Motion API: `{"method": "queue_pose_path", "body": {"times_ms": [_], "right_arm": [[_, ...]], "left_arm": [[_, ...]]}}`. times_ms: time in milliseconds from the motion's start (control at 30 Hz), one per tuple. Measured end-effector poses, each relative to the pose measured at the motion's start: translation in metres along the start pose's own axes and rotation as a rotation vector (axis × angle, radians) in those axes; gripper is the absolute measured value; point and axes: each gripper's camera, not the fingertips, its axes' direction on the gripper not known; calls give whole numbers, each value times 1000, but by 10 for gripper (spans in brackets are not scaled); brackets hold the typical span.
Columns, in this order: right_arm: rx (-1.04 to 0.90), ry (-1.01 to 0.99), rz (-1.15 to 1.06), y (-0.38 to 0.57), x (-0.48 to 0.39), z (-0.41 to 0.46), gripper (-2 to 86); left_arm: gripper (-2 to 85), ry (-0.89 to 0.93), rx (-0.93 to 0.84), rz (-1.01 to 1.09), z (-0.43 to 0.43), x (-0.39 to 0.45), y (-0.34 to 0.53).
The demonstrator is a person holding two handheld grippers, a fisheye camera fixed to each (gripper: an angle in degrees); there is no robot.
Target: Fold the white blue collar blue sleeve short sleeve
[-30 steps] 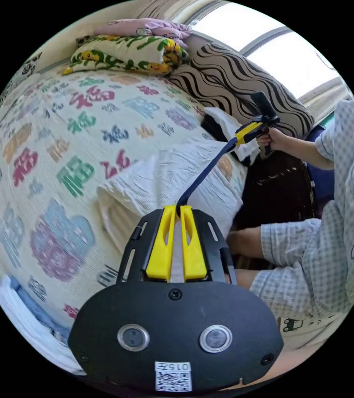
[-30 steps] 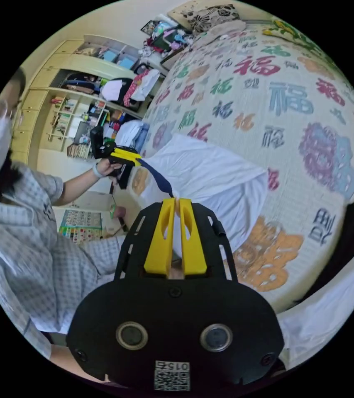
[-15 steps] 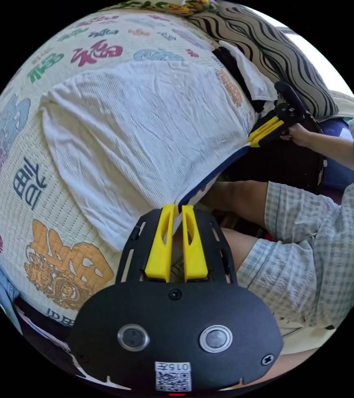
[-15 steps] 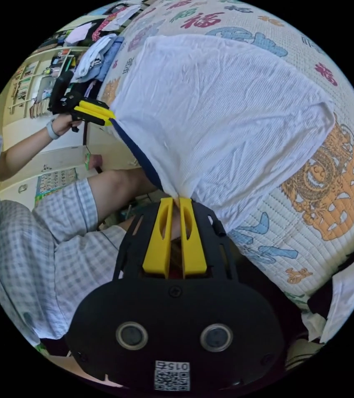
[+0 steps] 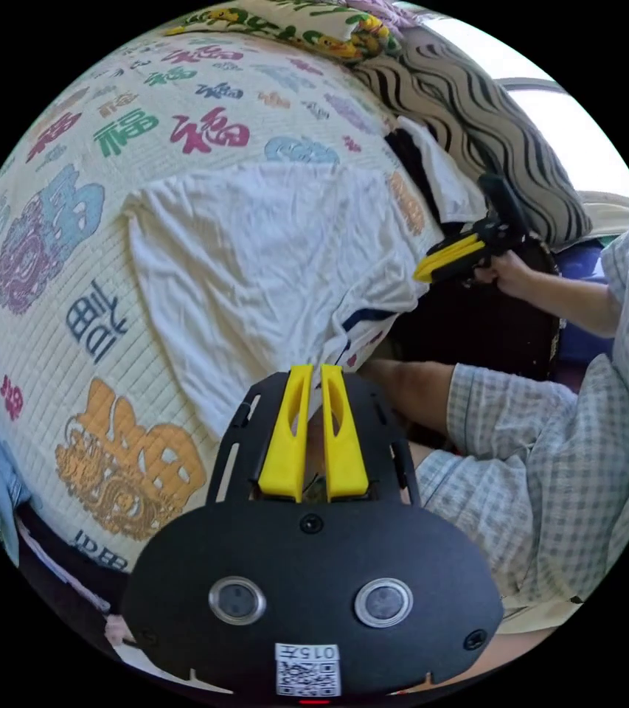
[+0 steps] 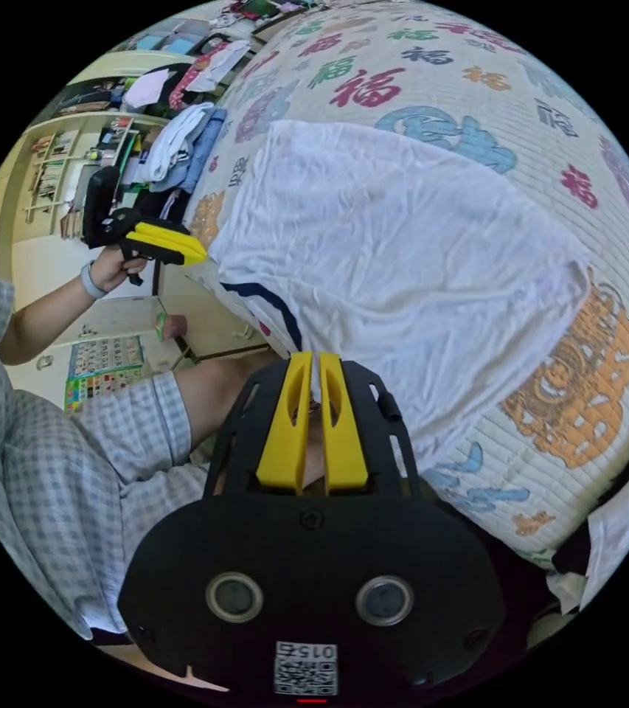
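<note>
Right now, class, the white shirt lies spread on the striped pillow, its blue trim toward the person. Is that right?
Not quite. The shirt lies spread on the printed quilt, not on the striped pillow, which sits apart from it. The left gripper view shows this. Its blue trim is indeed toward the person.

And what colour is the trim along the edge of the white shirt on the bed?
Dark navy blue trim on the white shirt; it shows best in the right gripper view.
</note>
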Motion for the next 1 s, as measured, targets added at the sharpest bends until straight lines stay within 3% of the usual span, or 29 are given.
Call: {"method": "queue_pose_path", "body": {"times_ms": [100, 233, 433, 500, 667, 800, 933, 1000], "right_arm": [[-88, 26, -35, -16, -4, 28, 15], [-228, 42, 45, -11, 10, 55, -6], [-258, 25, 137, 3, 21, 44, -4], [-216, 24, 175, 2, 24, 32, 4], [124, -87, 339, -33, 51, -25, 95], [205, -154, 412, -68, 76, -35, 110], [249, -354, 571, -96, 97, -32, 65], [196, -271, 561, -107, 94, -32, 42]], "left_arm": [[4, 52, -9, 48, 17, 0, -13], [-2, -52, -246, 81, 52, -12, -3], [-4, 7, -212, -26, 33, -44, 25], [-1, 11, -181, -58, 21, -56, 29], [34, -56, -29, -71, -25, -87, 14], [88, 22, 154, -280, -44, -129, -19], [48, -25, 99, -359, -27, -159, -42], [32, -15, 120, -371, -29, -168, -42]]}}
